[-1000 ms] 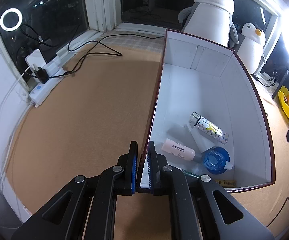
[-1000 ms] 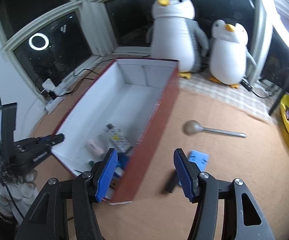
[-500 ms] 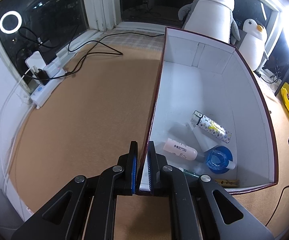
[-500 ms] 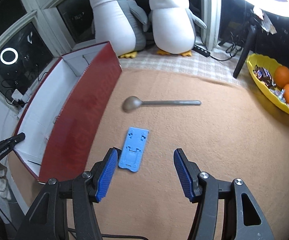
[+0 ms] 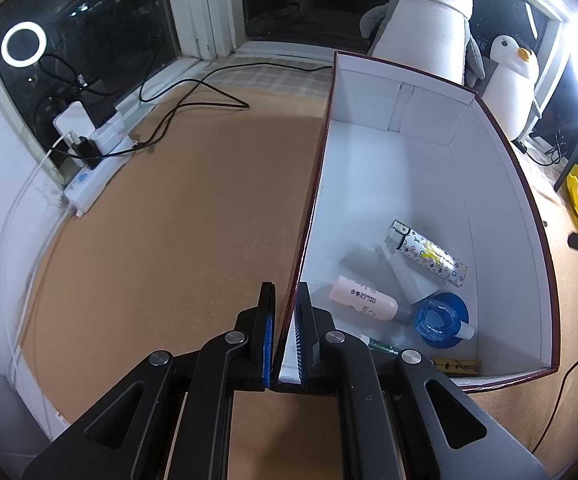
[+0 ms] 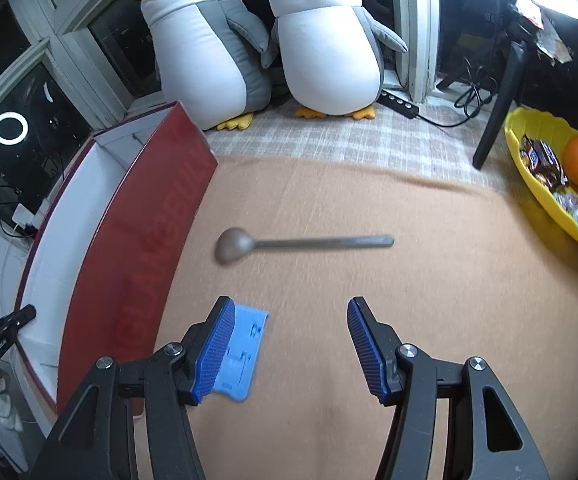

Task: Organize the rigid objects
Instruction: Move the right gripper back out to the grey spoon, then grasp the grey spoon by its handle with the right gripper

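Observation:
My left gripper is shut on the left wall of the red box, white inside. In the box lie a patterned tube, a pink bottle, a blue round lid and a wooden clothespin. My right gripper is open and empty above the brown mat. A blue plastic stand lies flat just beside its left finger. A grey spoon lies further ahead. The red box stands to the left.
Two plush penguins stand at the back by the window. A yellow bowl with oranges and sweets sits at the right. A power strip with cables lies at the left edge. A black stand leg rises at the back right.
My right gripper swung right, away from the box, and moved forward over the mat; the blue stand and spoon are now closer. My left gripper keeps its hold on the box wall.

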`<control>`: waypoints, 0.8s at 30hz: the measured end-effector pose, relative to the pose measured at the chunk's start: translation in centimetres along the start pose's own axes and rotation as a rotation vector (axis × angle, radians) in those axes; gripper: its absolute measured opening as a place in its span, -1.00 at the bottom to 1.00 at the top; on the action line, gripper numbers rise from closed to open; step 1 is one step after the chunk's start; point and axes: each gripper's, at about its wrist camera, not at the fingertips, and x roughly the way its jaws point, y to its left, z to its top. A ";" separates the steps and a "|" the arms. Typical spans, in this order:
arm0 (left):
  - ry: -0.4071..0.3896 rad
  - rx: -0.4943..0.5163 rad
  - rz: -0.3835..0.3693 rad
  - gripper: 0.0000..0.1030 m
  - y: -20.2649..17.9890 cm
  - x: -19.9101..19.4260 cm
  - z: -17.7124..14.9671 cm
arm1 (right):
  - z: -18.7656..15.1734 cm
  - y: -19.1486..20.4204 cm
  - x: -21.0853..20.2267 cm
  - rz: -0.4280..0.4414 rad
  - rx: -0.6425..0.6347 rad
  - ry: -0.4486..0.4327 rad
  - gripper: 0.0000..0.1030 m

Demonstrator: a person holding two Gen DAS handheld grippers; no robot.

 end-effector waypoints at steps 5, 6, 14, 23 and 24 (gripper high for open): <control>0.009 -0.003 0.009 -0.85 0.0 0.2 0.0 | 1.7 0.8 2.1 -0.027 -0.112 0.033 0.06; 0.011 -0.003 0.011 -0.85 0.0 0.2 0.0 | 1.9 1.3 2.6 -0.041 -0.154 0.040 0.05; 0.022 -0.004 0.027 -0.85 -0.2 0.5 0.1 | 2.7 4.0 6.8 -0.073 -0.404 0.108 0.01; 0.034 -0.010 0.029 -0.85 -0.2 0.7 0.2 | 4.0 5.8 10.1 -0.086 -0.591 0.172 -0.09; 0.034 -0.012 0.028 -0.85 -0.2 0.7 0.2 | 4.1 6.0 10.4 -0.087 -0.603 0.179 -0.14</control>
